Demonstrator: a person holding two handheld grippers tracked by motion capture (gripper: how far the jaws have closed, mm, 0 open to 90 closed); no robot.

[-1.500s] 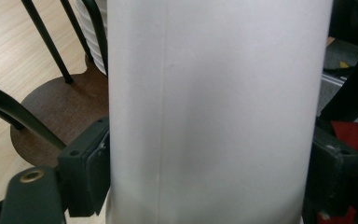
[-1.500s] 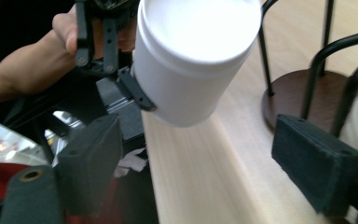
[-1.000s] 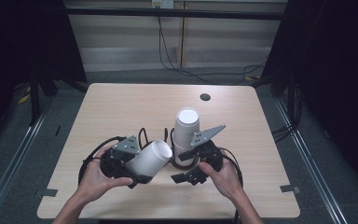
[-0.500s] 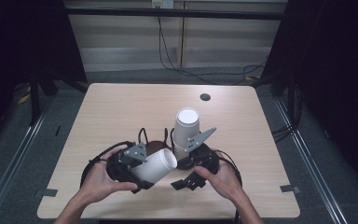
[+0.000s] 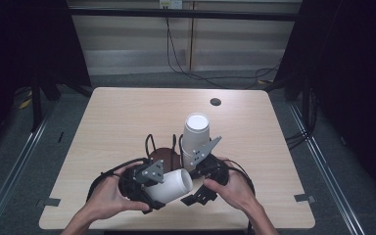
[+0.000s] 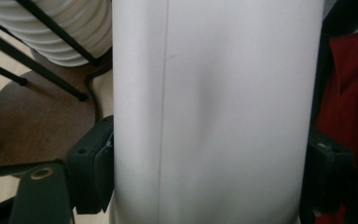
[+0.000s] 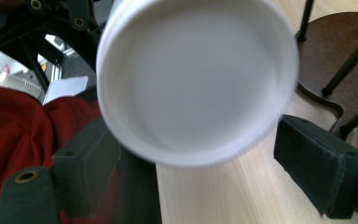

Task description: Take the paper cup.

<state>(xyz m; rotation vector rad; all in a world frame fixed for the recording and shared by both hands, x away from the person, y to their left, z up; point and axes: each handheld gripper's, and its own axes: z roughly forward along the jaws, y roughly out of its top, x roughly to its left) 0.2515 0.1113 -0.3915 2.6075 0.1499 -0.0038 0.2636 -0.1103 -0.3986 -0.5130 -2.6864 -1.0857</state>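
White paper cup (image 5: 172, 184) lies on its side in the grasp of the left gripper (image 5: 149, 183), low over the near edge of the pale wooden table (image 5: 117, 117), its closed bottom turned toward the right gripper (image 5: 200, 188). In the left gripper view the black pads (image 6: 95, 170) press on both flanks of the cup's smooth wall (image 6: 214, 112), one at the left and one at the right, and the jaws have just been closing on it, so the cup is clamped crosswise between them. In the right gripper view the cup's round recessed bottom (image 7: 198, 79) faces the camera, blurred, sitting between and above the right gripper's two black pads (image 7: 319, 161); the pads stand apart with bare table between them, and neither is seen pressing on the cup, so those jaws are released. Just behind the two grippers a tall stack of white paper cups (image 5: 195, 139) stands upright inside a black wire holder on a round dark brown base (image 5: 165, 155); its ribbed rims (image 6: 60, 28) show at the upper left of the left gripper view. Farther back on the table is a small dark round hole (image 5: 215, 102). Red cloth (image 7: 23, 135) shows beside the cup in both gripper views
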